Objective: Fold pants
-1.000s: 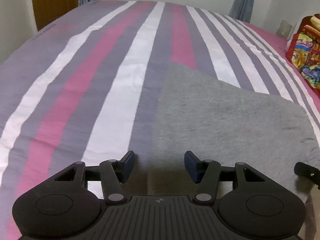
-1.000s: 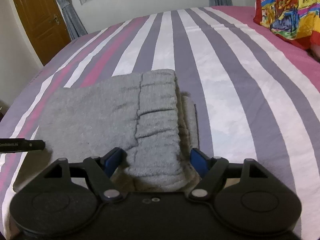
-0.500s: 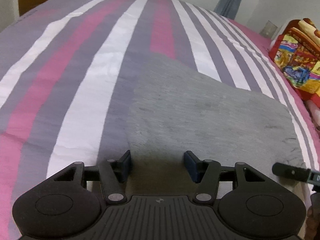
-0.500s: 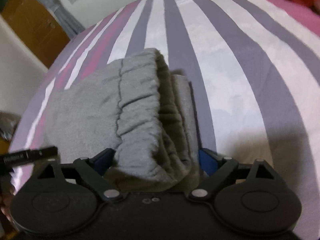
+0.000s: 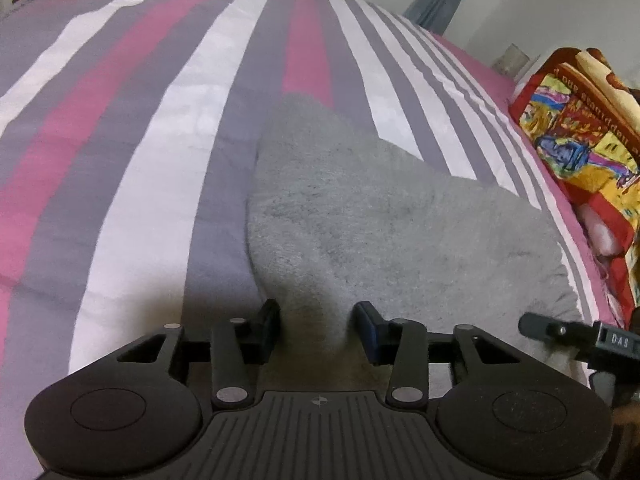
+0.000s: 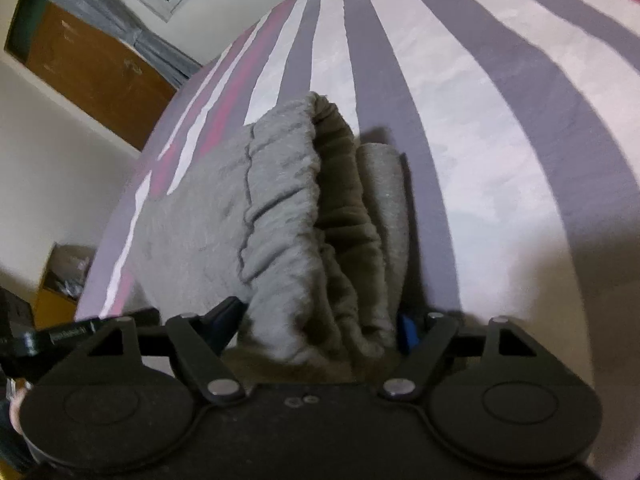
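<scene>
**Between both sets of fingers: grey pants on the striped bed**

Between the fingers of the left gripper point(image 5: 316, 330) the near edge of the grey pants point(image 5: 384, 216) is bunching up into a raised fold. Its jaws are closing, with the left finger point(image 5: 269, 330) lying against the cloth and the right finger point(image 5: 370, 332) just beside it; whether the pads are already pressing the fold cannot be told. Ahead of these fingers the pants are spreading flat over the striped bedsheet point(image 5: 168, 152), reaching toward the pink stripe. To the right of the fingers a colourful cushion point(image 5: 580, 128) is lying at the bed's edge, and the black tip of the other gripper is poking in low on the right.

Between the fingers of the right gripper point(image 6: 320, 330) the thick elastic waistband point(image 6: 288, 200) of the pants is sitting as a stacked roll of several layers. These jaws are closing too, set wide, with the cloth filling the gap; the right finger point(image 6: 407, 332) is mostly buried behind the roll and the left finger point(image 6: 224, 320) is lying at its flank. Beyond the fingers the waistband is running away across the sheet. Far off to the left a brown door point(image 6: 96, 76) is standing.
</scene>
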Demonstrator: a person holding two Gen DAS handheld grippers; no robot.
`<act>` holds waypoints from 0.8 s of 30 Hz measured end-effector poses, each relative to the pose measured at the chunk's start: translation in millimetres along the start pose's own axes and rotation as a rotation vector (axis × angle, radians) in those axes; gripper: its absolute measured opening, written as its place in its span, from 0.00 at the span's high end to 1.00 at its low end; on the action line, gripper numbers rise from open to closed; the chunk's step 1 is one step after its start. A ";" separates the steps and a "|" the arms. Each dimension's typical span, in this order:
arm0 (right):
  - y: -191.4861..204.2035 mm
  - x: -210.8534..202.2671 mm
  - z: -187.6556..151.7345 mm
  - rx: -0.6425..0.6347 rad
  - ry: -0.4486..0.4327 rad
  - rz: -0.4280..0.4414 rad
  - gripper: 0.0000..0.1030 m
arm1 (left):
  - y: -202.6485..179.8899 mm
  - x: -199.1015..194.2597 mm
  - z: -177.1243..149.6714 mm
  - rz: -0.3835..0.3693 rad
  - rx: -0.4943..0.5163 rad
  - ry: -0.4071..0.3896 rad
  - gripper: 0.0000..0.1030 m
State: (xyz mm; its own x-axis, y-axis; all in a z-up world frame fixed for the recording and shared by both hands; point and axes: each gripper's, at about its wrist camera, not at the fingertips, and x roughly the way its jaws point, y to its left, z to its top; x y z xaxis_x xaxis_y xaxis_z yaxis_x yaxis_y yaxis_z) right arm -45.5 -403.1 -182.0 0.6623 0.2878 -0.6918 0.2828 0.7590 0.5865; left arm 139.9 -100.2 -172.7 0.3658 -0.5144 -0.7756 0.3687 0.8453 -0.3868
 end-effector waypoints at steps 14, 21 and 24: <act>-13.6 -8.9 1.0 0.073 0.034 0.100 0.35 | 19.0 -8.7 -8.1 -0.014 -0.014 0.011 0.47; -4.4 -2.7 -1.4 0.084 0.016 0.114 0.30 | 15.2 0.6 -14.8 -0.086 -0.084 0.008 0.55; -15.5 -16.0 -1.9 0.145 0.032 0.268 0.41 | 31.1 -6.8 -15.7 -0.172 -0.149 0.000 0.71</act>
State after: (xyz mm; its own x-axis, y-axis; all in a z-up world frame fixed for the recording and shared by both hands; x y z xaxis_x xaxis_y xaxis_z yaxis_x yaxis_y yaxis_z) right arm -61.8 -418.4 -180.8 0.7049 0.4864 -0.5162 0.1988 0.5632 0.8021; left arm 135.5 -68.2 -187.3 0.3088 -0.6529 -0.6917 0.2951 0.7571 -0.5829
